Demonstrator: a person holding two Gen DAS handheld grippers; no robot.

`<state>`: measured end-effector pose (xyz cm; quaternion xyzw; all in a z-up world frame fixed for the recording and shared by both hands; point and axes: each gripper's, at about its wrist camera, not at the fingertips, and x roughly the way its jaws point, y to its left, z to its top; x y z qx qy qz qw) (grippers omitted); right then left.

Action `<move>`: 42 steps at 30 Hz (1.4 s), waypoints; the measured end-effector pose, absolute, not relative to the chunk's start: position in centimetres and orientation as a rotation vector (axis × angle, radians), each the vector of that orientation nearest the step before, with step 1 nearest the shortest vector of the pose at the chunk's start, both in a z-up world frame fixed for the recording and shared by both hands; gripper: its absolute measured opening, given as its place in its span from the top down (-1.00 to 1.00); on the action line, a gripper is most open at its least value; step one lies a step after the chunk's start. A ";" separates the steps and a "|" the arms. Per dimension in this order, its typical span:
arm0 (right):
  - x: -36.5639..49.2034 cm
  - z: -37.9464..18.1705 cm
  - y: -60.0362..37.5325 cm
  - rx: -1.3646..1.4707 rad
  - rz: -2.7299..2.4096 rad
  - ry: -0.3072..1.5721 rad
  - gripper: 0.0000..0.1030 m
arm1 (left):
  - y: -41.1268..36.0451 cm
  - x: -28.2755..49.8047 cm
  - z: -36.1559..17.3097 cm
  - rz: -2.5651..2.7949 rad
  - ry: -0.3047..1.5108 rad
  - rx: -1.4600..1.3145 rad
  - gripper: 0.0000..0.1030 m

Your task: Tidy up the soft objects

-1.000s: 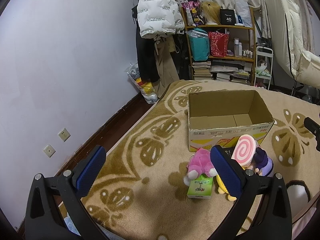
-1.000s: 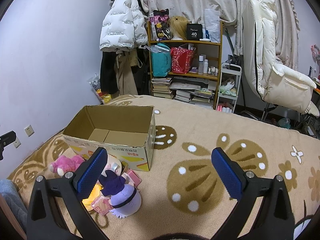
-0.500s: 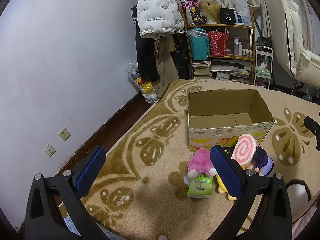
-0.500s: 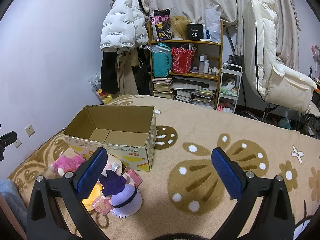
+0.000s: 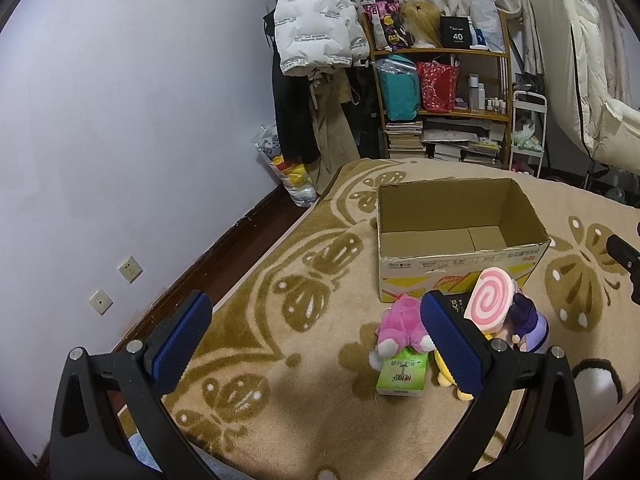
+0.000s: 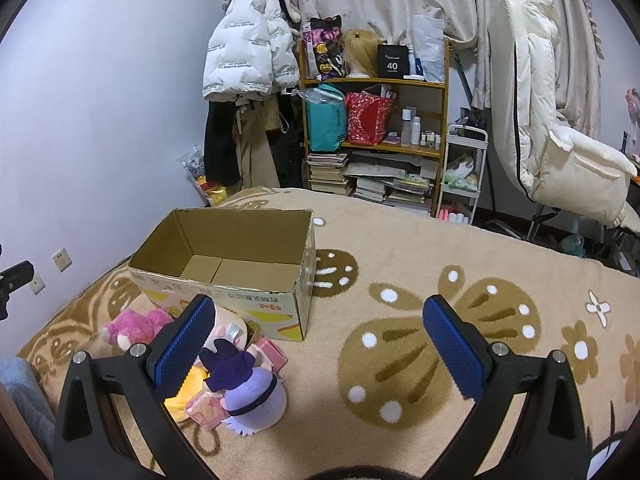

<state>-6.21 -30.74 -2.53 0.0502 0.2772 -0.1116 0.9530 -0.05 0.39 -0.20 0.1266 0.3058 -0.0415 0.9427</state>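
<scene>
Progress: nothing has been put away yet, as far as can be judged; the cardboard box [image 5: 460, 240] shows only its bare bottom flaps in both views.
Left to do: every soft toy still lies on the carpet [image 6: 400, 260] outside the box, so the whole sorting seems to remain.
Toy pile: lower right of the left wrist view, just in front of the box's near wall; lower left of the right wrist view.
Pink plush [image 5: 402, 326]: lies on its side, resting on the far end of a green tissue pack [image 5: 401, 374].
Purple doll [image 6: 250, 384]: lower left of the right wrist view, nearest that camera, touching a pink packet [image 6: 206, 410] and a yellow plush [image 6: 188, 388].
Swirl lollipop cushion [image 5: 491, 298]: stands upright between the purple doll and the box front.
Left gripper [image 5: 316, 344]: jaws spread wide with nothing between them, hovering above the carpet, the right pad overlapping the pile in the frame.
Right gripper [image 6: 318, 346]: likewise wide apart and empty, over bare carpet to the right of the box.
Surroundings: shelf [image 6: 374, 132] with books and bags at upper centre, white jacket [image 6: 248, 52] hanging upper left, cream chair [image 6: 560, 140] at right.
In the way: the toys are heaped and touching, and non-soft items like the tissue pack sit among them, so picking one cleanly looks fiddly.
</scene>
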 end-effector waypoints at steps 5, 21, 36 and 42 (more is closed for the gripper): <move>-5.6 -2.8 -30.1 0.079 -0.211 0.576 -1.00 | 0.3 0.0 0.0 -0.099 0.625 0.264 -1.00; -4.3 -2.7 -29.8 0.066 -0.168 0.598 -1.00 | -0.6 1.9 -1.0 -0.153 0.708 0.261 -1.00; -0.4 -5.3 -29.0 0.054 -0.118 0.674 -1.00 | -2.3 5.9 -3.5 -0.208 0.806 0.280 -1.00; 0.8 -6.9 -28.7 0.050 -0.096 0.736 -1.00 | -2.3 8.7 -5.2 -0.213 0.887 0.227 -1.00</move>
